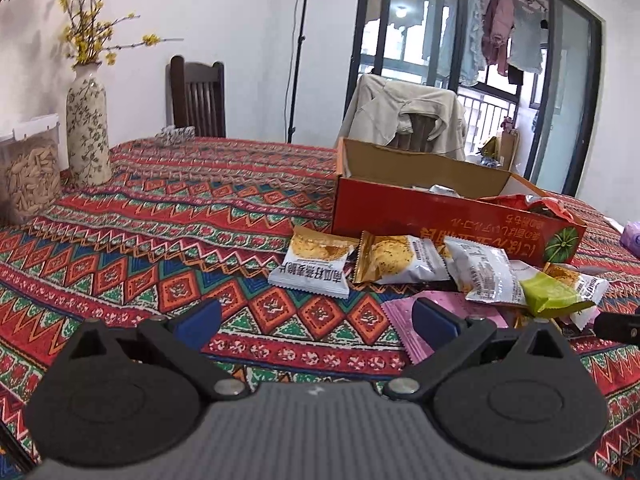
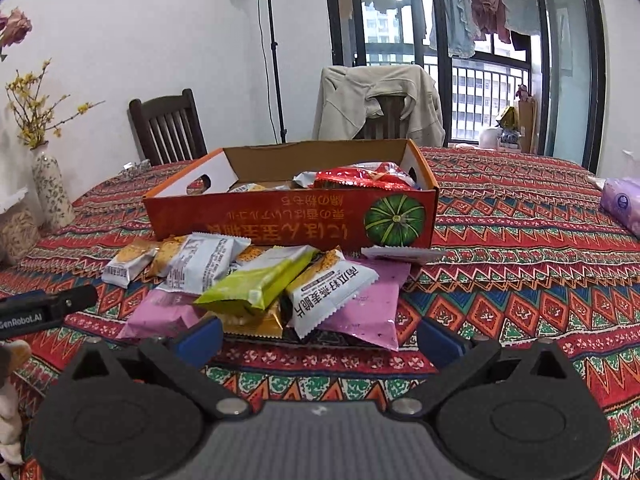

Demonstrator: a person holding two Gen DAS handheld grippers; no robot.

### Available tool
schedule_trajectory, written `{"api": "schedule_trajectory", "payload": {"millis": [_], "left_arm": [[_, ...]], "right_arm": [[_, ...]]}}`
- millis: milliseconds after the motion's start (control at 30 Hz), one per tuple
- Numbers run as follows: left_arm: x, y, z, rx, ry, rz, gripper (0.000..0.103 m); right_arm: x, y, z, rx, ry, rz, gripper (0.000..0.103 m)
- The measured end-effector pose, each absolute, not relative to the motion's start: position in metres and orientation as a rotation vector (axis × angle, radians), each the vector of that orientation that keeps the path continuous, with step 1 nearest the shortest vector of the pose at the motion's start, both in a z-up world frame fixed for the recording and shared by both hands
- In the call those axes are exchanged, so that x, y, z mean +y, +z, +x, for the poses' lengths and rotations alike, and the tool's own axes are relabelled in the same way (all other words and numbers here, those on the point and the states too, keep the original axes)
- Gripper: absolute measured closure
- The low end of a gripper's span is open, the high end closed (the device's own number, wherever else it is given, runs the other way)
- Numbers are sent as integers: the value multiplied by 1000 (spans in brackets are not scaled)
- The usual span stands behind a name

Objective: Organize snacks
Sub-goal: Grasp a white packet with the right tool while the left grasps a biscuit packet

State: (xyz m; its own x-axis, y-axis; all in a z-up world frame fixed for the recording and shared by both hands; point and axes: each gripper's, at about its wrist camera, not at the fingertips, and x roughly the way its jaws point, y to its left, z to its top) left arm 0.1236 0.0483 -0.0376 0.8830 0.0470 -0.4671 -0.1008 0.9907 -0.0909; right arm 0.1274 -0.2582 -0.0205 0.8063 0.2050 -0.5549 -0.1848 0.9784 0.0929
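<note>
An orange cardboard box [image 2: 256, 220] with a pumpkin picture stands on the patterned tablecloth [image 2: 520, 248] and holds several packets, one red [image 2: 360, 180]. In front of it lies a loose pile: a green packet [image 2: 256, 284], white packets [image 2: 328, 292], pink packets [image 2: 368, 304]. My right gripper [image 2: 320, 340] is open just short of the pile, nothing between its fingers. In the left wrist view the box [image 1: 400, 216] is at the right, white packets [image 1: 316, 264] lie ahead, and my left gripper [image 1: 316, 320] is open and holds nothing, its right finger over a pink packet [image 1: 404, 320].
A flowered vase [image 1: 86, 128] and a clear container of seeds [image 1: 32, 176] stand at the table's left. Two chairs [image 2: 168, 128] sit at the far side, one draped with a beige jacket [image 2: 376, 100]. A purple tissue pack [image 2: 622, 204] lies at the right. A light stand [image 2: 274, 52] rises behind.
</note>
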Motion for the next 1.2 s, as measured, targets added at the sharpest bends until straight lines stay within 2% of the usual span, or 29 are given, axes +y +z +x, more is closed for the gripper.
{"api": "schedule_trajectory", "payload": {"millis": [367,500,600,700,767,833,867,900,933,1000,1033,1200], "left_arm": [[48,-38,122,467,72,-118,0],[50,-38,121,461,70,-122,0],[51,-38,121,461,70,-131,0],[51,-38,122,466,70,-133,0],[52,-38,122,468,68,-135,0],[52,-38,123,468,66,-136,0],[52,-38,122,467,64,-138,0],[52,-38,122,467,63,-139,0],[52,-38,122,467,62,-141,0],[53,-38,122,468,59,-143,0],[53,-38,122,469,58,-144,0],[55,-39,123,470,56,-155,0]], "right_arm": [[-269,-19,135,559,184,70,2],[-270,-13,147,533,134,41,14],[-274,-14,159,543,136,44,17],[-271,-21,173,581,176,53,36],[-265,-26,181,593,197,55,41],[-260,-33,188,609,199,56,53],[-259,-35,190,614,210,64,54],[-258,-36,190,610,220,73,60],[-256,-36,189,601,228,72,71],[-253,-35,185,578,250,59,86],[-251,-35,181,567,258,44,91],[-238,-32,153,470,226,-101,91]]}}
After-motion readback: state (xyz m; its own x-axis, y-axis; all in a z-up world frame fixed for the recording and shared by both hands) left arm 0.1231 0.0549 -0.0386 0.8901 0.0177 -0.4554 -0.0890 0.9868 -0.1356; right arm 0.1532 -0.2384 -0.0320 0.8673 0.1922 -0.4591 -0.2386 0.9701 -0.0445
